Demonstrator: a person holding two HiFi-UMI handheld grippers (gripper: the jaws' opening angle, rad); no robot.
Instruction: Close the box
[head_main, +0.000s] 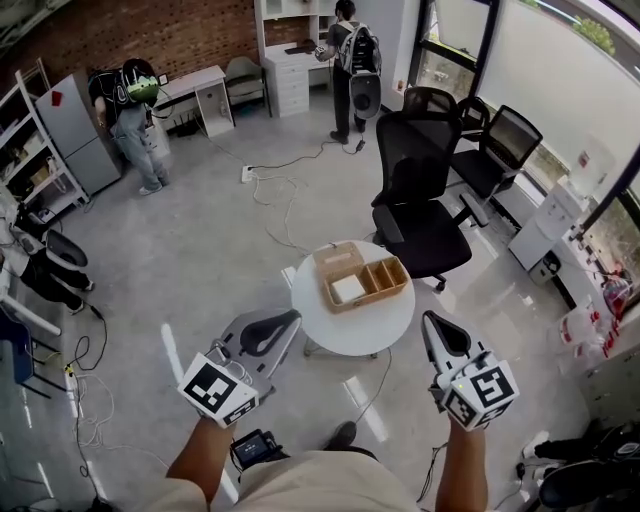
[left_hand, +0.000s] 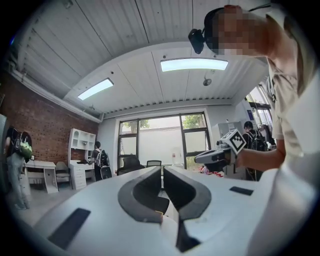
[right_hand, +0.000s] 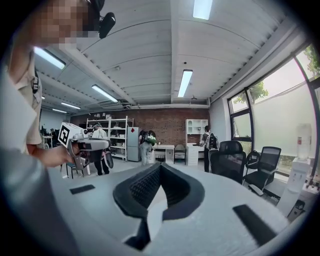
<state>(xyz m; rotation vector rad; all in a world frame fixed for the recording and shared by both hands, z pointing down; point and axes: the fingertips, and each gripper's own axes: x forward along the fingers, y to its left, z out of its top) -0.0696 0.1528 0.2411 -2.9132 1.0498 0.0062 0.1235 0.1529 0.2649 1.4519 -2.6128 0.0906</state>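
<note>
While both grippers hang short of round white worktop (head_main: 362, 326), wooden box (head_main: 361, 275) sits on its middle, top open, compartments showing; white square (head_main: 348, 289) in large compartment; left gripper (head_main: 283, 321) clenched, jaws together, nothing between, just off worktop's near-left edge; right gripper (head_main: 434, 326) clenched too, empty, just off near-right edge; neither touching box; black office chair (head_main: 425, 195) right behind worktop.
</note>
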